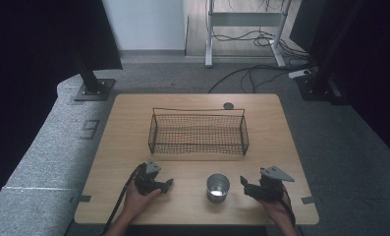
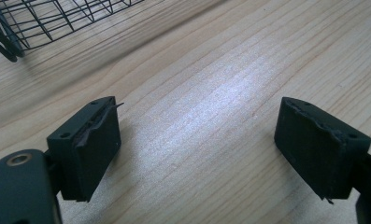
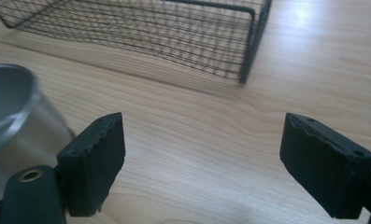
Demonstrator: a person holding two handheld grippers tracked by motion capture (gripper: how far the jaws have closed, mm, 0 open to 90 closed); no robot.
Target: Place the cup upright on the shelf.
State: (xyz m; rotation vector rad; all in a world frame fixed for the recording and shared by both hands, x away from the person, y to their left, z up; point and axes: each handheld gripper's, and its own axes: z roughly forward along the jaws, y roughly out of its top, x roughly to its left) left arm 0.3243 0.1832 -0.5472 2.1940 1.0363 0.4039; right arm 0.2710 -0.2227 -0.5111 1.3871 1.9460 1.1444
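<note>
A shiny metal cup stands upright on the wooden table near its front edge, between the two hands. My left gripper rests to the cup's left, open, with bare wood between its jaws. To the cup's right sits my right gripper, also open and holding nothing. In the right gripper view the cup is at the left edge, just outside the left jaw. A black wire basket stands empty behind the cup at mid-table.
The basket's corner lies ahead-left of the left gripper, and its end ahead of the right one. A small dark disc lies at the table's far edge. Stand bases and cables sit on the floor beyond.
</note>
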